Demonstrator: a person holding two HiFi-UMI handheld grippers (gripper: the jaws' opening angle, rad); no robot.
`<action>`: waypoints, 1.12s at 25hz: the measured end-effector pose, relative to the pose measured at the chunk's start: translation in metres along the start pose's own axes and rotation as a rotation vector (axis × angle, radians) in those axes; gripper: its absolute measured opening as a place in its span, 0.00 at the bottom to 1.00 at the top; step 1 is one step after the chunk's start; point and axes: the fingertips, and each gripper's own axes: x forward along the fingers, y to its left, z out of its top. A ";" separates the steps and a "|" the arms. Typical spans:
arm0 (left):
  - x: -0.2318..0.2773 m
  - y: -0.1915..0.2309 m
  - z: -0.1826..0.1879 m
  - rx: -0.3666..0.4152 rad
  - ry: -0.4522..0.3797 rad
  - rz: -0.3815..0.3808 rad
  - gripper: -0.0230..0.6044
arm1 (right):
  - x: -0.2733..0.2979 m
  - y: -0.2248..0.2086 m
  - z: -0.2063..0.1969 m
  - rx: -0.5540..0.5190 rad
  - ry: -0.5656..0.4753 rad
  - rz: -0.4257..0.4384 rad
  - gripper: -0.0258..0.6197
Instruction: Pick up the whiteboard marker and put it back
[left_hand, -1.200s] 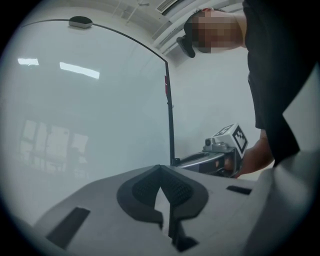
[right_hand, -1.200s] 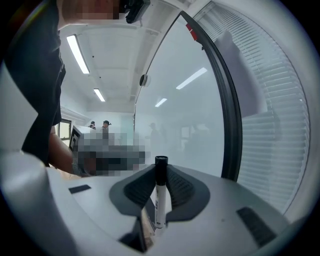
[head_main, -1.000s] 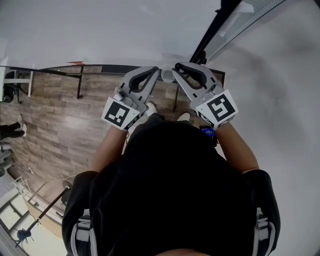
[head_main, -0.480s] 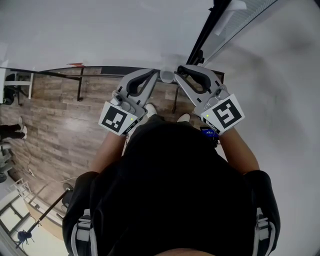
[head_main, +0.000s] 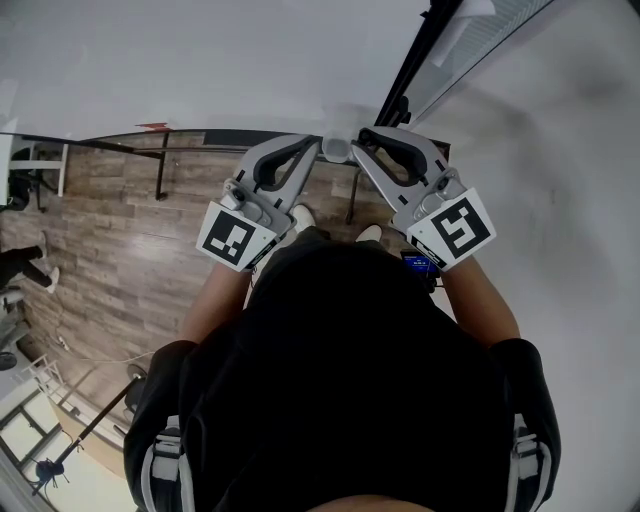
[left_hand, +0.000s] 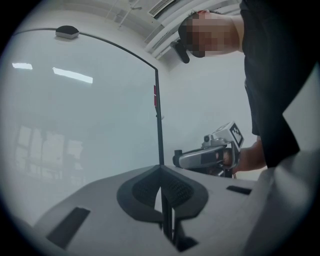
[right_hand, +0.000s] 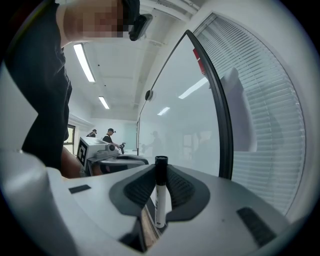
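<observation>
1. Your left tongs (left_hand: 161, 175) are closed down to a thin slit with nothing between them, and they face the whiteboard (left_hand: 75, 115).
2. Your right tongs (right_hand: 161, 172) clamp the marker (right_hand: 160, 195) upright, black cap on top.
3. In the head view, both tips nearly meet above the floor (head_main: 120, 240).

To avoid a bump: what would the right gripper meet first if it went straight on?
Probably the whiteboard, just left of its black frame. The whiteboard marker that the right gripper holds may touch first; depth is unclear.
</observation>
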 end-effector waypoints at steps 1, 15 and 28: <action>0.000 0.001 0.001 0.001 0.000 0.000 0.04 | 0.000 0.000 0.001 0.001 0.000 -0.001 0.14; 0.005 0.012 -0.005 0.000 0.007 -0.008 0.04 | 0.008 -0.010 -0.001 0.006 -0.005 -0.020 0.14; 0.004 0.023 -0.012 0.004 0.007 0.008 0.04 | 0.012 -0.019 -0.018 0.022 -0.001 -0.052 0.14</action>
